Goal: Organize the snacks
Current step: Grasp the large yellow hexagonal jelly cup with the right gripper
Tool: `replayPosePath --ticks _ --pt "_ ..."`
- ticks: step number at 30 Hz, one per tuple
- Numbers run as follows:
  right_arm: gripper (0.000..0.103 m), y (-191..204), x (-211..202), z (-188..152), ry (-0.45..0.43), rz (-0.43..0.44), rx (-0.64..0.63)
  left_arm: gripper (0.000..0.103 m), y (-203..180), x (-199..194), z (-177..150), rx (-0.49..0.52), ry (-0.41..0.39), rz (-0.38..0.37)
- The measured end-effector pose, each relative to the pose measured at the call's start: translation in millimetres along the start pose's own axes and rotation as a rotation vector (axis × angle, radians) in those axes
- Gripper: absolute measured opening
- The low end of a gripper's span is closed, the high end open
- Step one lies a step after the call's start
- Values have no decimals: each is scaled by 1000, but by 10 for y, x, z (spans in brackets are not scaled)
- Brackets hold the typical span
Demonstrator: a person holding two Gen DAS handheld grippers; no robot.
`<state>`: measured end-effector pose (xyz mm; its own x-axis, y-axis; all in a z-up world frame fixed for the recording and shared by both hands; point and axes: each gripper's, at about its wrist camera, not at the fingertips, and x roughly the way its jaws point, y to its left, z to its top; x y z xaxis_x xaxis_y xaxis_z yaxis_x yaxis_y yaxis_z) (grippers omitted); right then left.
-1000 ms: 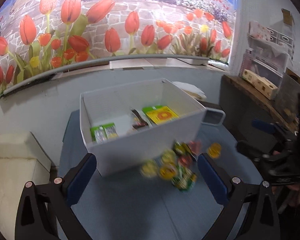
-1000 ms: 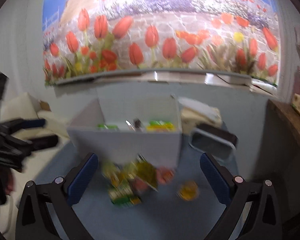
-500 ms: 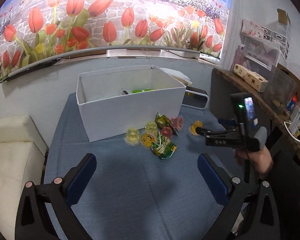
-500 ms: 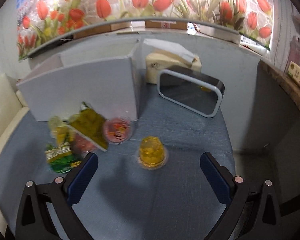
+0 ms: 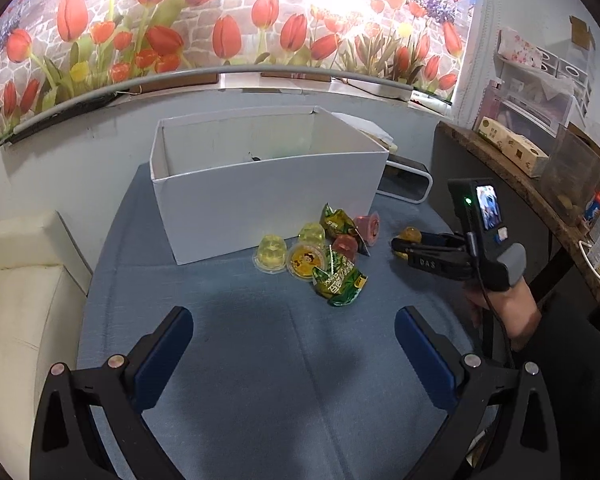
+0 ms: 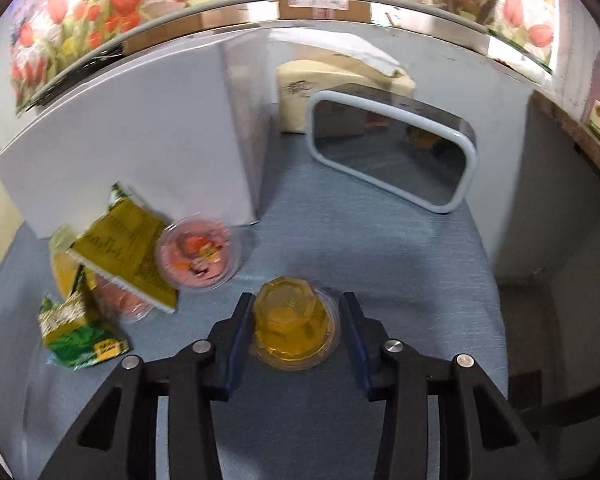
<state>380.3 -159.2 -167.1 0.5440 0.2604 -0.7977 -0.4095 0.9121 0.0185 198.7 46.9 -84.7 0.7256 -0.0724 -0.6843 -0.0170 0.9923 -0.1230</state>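
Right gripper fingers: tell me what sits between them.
The orange jelly cup sits on the blue tablecloth between the right gripper fingers, clearest in the right wrist view.

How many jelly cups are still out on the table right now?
6, maybe more hidden: orange jelly cup between the right gripper fingers; pink cup, red cup, two yellow cups, printed-lid cup in the pile.

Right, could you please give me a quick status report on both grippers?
Right gripper open around orange jelly cup, not clamped. Left gripper open, empty, above cloth. White box beyond snack pile. Nothing blocking.
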Motion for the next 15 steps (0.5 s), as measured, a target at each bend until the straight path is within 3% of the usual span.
replayPosePath --ticks 5,9,15 --pt "46 20 -209 -47 -42 58 32 103 42 251 73 -17 39 35" --pt "46 175 -426 -100 -52 89 -29 103 113 533 166 -51 53 55" --pt "46 247 -862 -205 -106 158 -19 103 334 1039 306 -178 93 97"
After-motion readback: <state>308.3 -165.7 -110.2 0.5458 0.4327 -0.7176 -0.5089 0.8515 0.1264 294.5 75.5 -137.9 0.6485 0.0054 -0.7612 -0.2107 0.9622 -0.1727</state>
